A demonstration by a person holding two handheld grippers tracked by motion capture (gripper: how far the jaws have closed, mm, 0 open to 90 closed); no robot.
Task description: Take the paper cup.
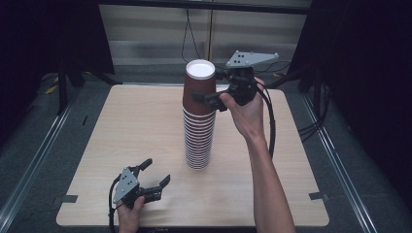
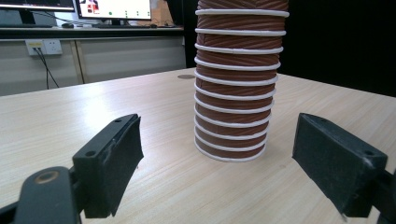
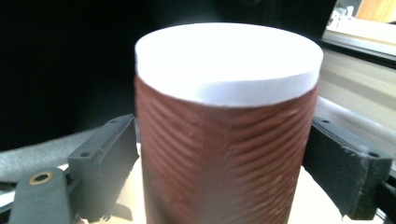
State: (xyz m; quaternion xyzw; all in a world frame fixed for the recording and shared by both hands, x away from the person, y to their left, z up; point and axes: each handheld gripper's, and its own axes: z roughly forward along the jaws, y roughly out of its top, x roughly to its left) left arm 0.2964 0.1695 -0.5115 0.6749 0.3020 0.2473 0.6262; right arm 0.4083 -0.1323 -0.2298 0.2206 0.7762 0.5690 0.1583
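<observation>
High view: one tall stack of cups (image 1: 198, 141), brown and ribbed, mouths down, standing near the middle of a single pale wooden table (image 1: 272, 184); top cup (image 1: 198, 82) riding higher than the rest, white base up, far more of its wall bare than on any cup beneath; right gripper (image 1: 206, 87) clamped on that top cup from the side, one jaw on the near wall and the other behind; left gripper (image 1: 156, 172) low at the near left corner, well apart from the pile, jaws spread with nothing between them; two grippers in all, one hand on each; white rims in the pile too fine here for an exact count, though well over a dozen.

Left gripper view: foot of the stack resting on the table ahead, beyond both black pads and clear of them; about ten white rims countable before the top edge cuts the pile off; no cup set down anywhere on the wood beside it.

Right gripper view: one cup close up, pinched between both pads, flat white base on top.

Judged barely begun: a first cup gripped and apparently coming off the pile; not yet separated or placed; the whole rest of the stack left to work through.
</observation>
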